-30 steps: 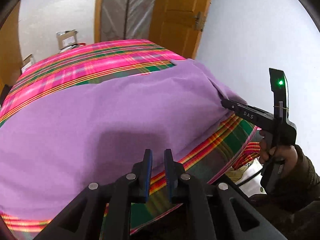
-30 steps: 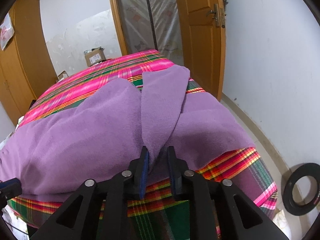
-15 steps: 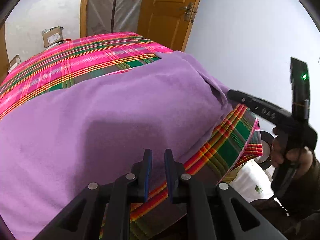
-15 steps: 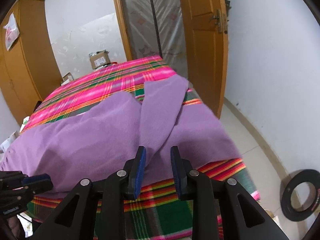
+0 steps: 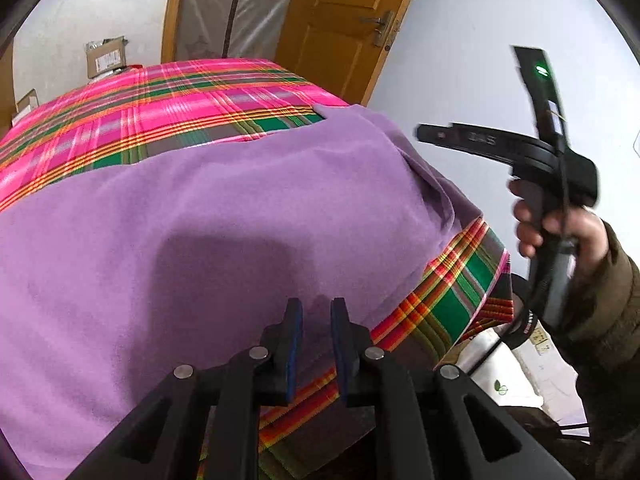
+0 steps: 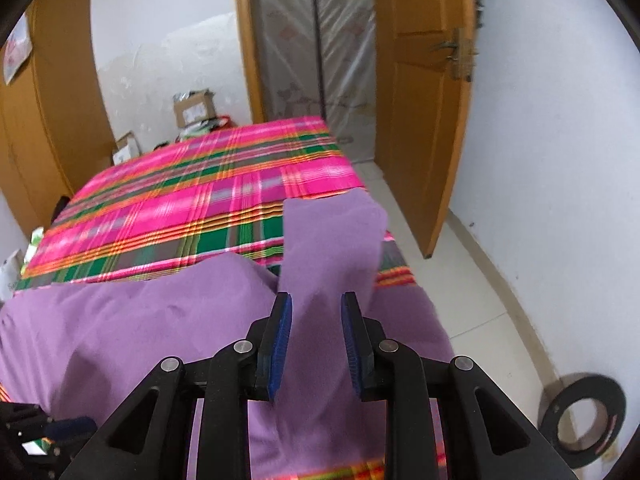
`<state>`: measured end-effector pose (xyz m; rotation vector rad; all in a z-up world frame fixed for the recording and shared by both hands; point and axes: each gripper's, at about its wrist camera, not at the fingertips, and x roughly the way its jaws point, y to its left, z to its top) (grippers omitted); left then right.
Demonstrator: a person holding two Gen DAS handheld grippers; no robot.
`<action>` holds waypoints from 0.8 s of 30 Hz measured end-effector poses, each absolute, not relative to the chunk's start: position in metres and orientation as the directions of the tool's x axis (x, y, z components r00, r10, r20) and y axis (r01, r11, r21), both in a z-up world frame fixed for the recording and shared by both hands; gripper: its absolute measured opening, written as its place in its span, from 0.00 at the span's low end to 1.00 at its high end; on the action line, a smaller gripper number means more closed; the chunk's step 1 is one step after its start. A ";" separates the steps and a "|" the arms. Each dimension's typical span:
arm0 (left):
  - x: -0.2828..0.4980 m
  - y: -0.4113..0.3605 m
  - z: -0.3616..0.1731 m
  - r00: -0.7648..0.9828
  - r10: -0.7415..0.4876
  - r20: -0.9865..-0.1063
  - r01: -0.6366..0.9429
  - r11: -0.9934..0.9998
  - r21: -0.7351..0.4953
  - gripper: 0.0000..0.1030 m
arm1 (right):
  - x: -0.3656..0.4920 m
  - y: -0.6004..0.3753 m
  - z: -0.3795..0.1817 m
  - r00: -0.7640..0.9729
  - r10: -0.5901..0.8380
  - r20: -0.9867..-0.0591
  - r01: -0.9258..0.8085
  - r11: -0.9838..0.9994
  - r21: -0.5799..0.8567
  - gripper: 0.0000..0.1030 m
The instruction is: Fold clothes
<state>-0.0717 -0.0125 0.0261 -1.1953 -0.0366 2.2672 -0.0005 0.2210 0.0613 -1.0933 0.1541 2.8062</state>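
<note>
The left hand-held gripper (image 5: 315, 312) points steeply down over the near edge of the bed, its blue-padded jaws a narrow gap apart and just opening, with nothing pinched between them; the purple fleece garment (image 5: 208, 216) lies just below its tips. That garment is spread across the near half of the bed with the pink, green and orange plaid cover (image 6: 208, 192), reaching to the right edge, where one fold runs toward the far side. The right hand-held gripper (image 6: 316, 308) is tilted down above the garment's right part, its jaws moderately apart and free of the cloth, though a raised flap of purple fabric shows between them. In the left wrist view a bare hand (image 5: 560, 220) in a dark olive sleeve (image 5: 608, 292) wraps the pistol grip of that gripper, off the bed's right edge; its arm carries the letters "DAS", blurred. A black ring (image 6: 582, 416) lies on the floor, its white lettering unreadable.
</note>
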 end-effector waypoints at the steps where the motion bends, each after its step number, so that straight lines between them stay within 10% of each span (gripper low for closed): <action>1: -0.073 -0.012 0.026 -0.437 0.495 -0.751 -0.469 -0.838 -0.280 0.15 | -0.006 0.219 0.061 -0.727 0.084 -0.681 -0.147 -0.989 0.035 0.26; 24: -0.121 0.014 0.026 -0.398 0.484 -0.779 -0.456 -0.841 -0.290 0.15 | -0.125 0.208 0.022 -0.620 0.030 -0.784 0.033 -0.997 -0.064 0.26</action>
